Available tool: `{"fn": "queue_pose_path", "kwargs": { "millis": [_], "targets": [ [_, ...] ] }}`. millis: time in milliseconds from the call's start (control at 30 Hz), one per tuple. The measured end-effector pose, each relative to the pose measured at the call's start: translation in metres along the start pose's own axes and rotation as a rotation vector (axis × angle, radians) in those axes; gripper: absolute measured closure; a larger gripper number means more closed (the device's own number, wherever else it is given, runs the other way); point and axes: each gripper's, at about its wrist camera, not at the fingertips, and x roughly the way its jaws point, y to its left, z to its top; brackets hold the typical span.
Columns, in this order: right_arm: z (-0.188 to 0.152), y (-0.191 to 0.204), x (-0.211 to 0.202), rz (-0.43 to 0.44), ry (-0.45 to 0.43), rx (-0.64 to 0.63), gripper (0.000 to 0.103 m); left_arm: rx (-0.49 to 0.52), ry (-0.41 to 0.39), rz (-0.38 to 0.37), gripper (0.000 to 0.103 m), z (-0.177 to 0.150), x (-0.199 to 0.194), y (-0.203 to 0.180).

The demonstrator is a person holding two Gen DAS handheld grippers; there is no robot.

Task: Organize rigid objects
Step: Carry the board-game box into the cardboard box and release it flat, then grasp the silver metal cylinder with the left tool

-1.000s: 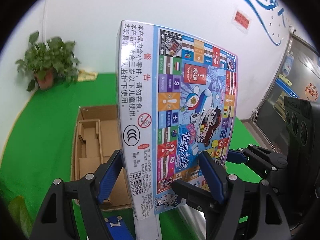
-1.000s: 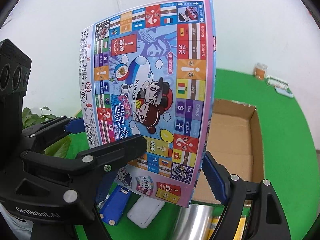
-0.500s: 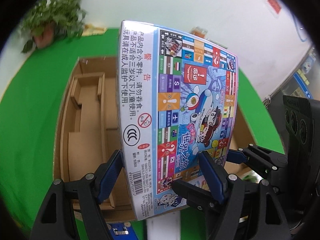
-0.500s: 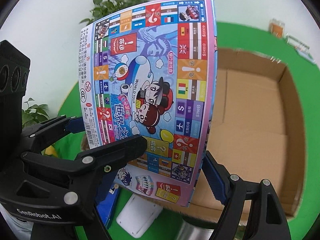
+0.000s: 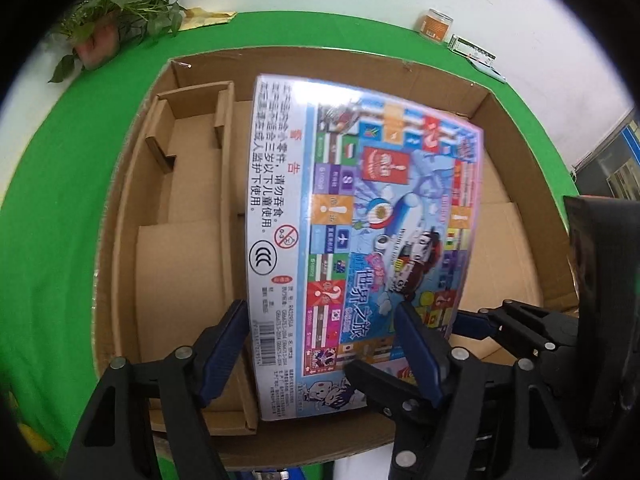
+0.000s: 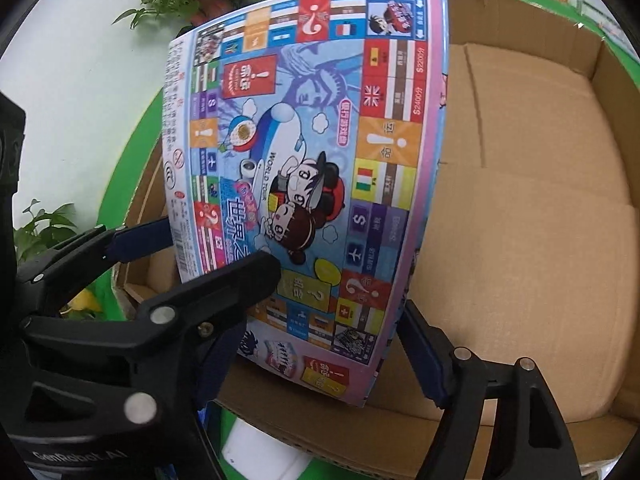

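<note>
A colourful board game box [image 5: 360, 240] with a white printed side is held over an open cardboard box [image 5: 192, 240]. My left gripper [image 5: 324, 344] is shut on the game box's near end, one blue-padded finger on each side. My right gripper [image 6: 316, 328] is shut on the same game box [image 6: 312, 168] from the other side. The game box tilts forward over the cardboard box's wide bare compartment [image 6: 540, 220]. The left part of the cardboard box has small divider sections [image 5: 188, 128].
A potted plant [image 5: 120, 4] stands at the back left on the green table [image 5: 52, 200]. A small orange jar [image 5: 436, 24] and a flat white packet [image 5: 476, 56] lie at the back right. A white object [image 6: 264, 456] lies beside the box's near edge.
Both grippers have carried the game box forward and tipped it down, so it now hangs over the inside of the cardboard box instead of standing upright before it.
</note>
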Motion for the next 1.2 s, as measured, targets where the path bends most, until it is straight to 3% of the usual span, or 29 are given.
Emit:
{"fn": "queue_pose_path", "kwargs": {
  "millis": [100, 167, 233, 333, 400, 433, 500, 633, 700, 733, 833, 900, 933, 1000, 1067, 1100, 1167, 1200],
  "targets": [
    [0.008, 0.006, 0.004, -0.003, 0.015, 0.002, 0.033, -0.004, -0.034, 0.007, 0.03, -0.005, -0.015, 0.003],
    [-0.004, 0.009, 0.006, 0.015, 0.035, 0.023, 0.031, -0.003, -0.059, -0.003, 0.03, -0.008, -0.024, 0.007],
    [0.002, 0.008, 0.004, 0.062, 0.036, 0.043, 0.029, -0.018, -0.087, -0.027, 0.03, -0.012, -0.035, 0.012],
    [0.013, 0.007, -0.007, 0.062, 0.023, 0.005, 0.03, -0.023, -0.108, -0.042, 0.03, -0.022, -0.049, 0.017],
    [0.028, -0.007, -0.015, 0.033, 0.022, 0.003, 0.043, -0.014, -0.127, -0.055, 0.03, -0.029, -0.057, 0.02],
    [0.037, -0.011, -0.014, 0.025, 0.029, -0.001, 0.058, -0.008, -0.142, -0.068, 0.03, -0.032, -0.061, 0.02],
    [0.046, -0.017, -0.001, -0.018, 0.053, -0.028, 0.063, 0.001, -0.165, -0.096, 0.03, -0.039, -0.068, 0.019],
    [0.041, -0.024, -0.012, 0.023, 0.038, -0.002, 0.055, 0.014, -0.216, -0.109, 0.03, -0.048, -0.075, 0.013],
    [0.028, -0.021, -0.038, 0.031, -0.009, -0.012, 0.039, 0.016, -0.238, -0.103, 0.03, -0.055, -0.078, 0.011],
    [0.021, -0.022, -0.055, 0.003, -0.044, -0.037, 0.029, 0.017, -0.249, -0.088, 0.03, -0.059, -0.079, 0.012],
    [-0.007, -0.042, -0.115, -0.171, -0.191, -0.108, 0.027, 0.007, -0.259, -0.074, 0.03, -0.066, -0.078, 0.018],
    [-0.026, -0.068, -0.142, -0.211, -0.218, -0.054, 0.027, -0.002, -0.268, -0.071, 0.03, -0.071, -0.076, 0.021],
    [-0.033, -0.085, -0.154, -0.232, -0.222, -0.023, 0.028, 0.001, -0.278, -0.061, 0.03, -0.075, -0.076, 0.021],
    [-0.051, -0.107, -0.156, -0.276, -0.201, 0.029, 0.046, 0.008, -0.352, 0.011, 0.03, -0.085, -0.085, 0.018],
    [-0.063, -0.116, -0.148, -0.294, -0.166, 0.05, 0.069, 0.022, -0.398, 0.011, 0.029, -0.094, -0.093, 0.014],
    [-0.067, -0.124, -0.145, -0.309, -0.175, 0.044, 0.071, 0.024, -0.407, 0.008, 0.029, -0.097, -0.095, 0.013],
    [-0.074, -0.124, -0.141, -0.32, -0.187, 0.029, 0.087, 0.024, -0.401, 0.006, 0.029, -0.104, -0.097, 0.011],
    [-0.077, -0.123, -0.143, -0.309, -0.186, 0.029, 0.088, 0.021, -0.392, 0.003, 0.029, -0.106, -0.098, 0.01]
  ]
}}
